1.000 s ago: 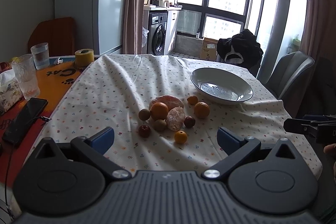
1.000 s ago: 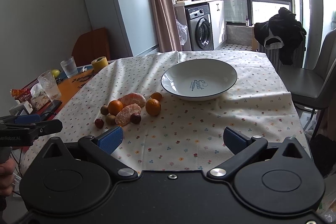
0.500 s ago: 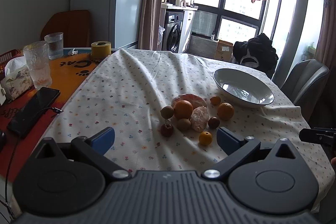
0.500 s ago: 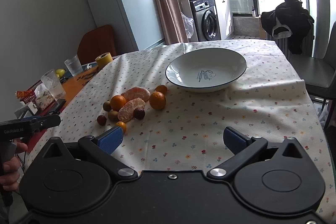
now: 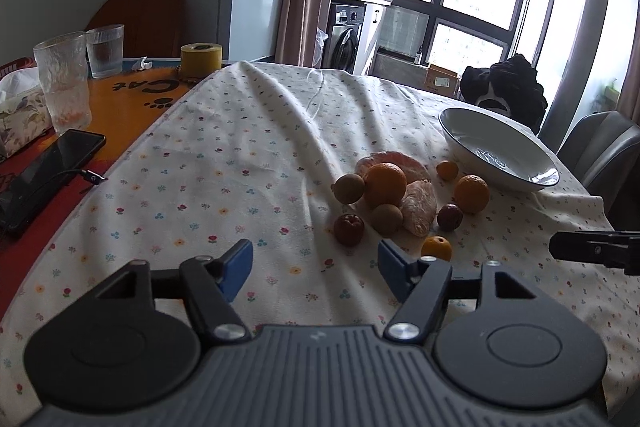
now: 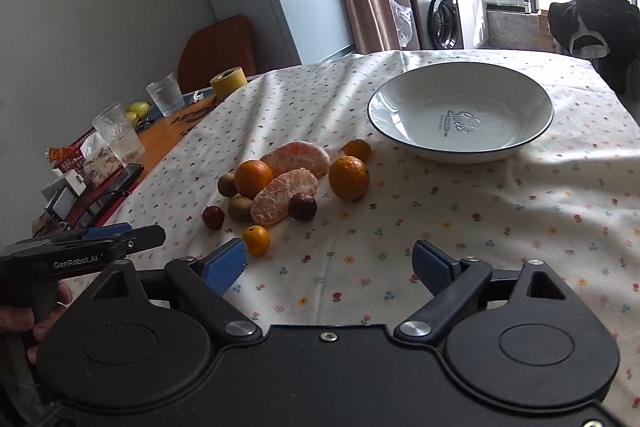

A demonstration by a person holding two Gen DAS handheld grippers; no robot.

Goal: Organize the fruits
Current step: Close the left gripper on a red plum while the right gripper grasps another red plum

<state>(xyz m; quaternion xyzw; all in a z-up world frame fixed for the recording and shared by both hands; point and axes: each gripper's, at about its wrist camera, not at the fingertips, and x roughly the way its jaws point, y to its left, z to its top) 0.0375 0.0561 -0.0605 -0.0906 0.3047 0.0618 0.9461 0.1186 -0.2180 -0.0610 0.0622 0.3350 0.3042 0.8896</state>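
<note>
Both grippers hang above the near edge of a table covered by a flowered tablecloth (image 6: 460, 211), each with its blue-padded jaws spread wide and nothing between them. The left gripper (image 5: 315, 269) points at the cloth just short of the fruit, and the right gripper (image 6: 328, 263) sits further right, facing open cloth with the fruit ahead to its left. The fruit lies in a loose cluster near the middle of the cloth: two peeled citrus halves (image 6: 285, 195) lie touching, an orange (image 6: 253, 178) rests against them on the left, and a second orange (image 6: 348, 177) stands apart on their right. Two brown kiwis (image 6: 239, 207) sit on the left side of the pile, a dark red fruit (image 6: 302, 206) touches the nearer peeled half, and another red fruit (image 6: 213, 217) lies to the near left. A small kumquat (image 6: 256, 240) is the nearest piece, just beside the right gripper's left finger, and another small one (image 6: 357, 149) lies on the far side toward the bowl. The white bowl (image 6: 460, 143) stands to the far right of the cluster, holding no fruit. On the uncovered orange tabletop at far left stand two glasses (image 5: 64, 83), a roll of yellow tape (image 5: 201, 60) and a black phone (image 5: 44, 175).
</note>
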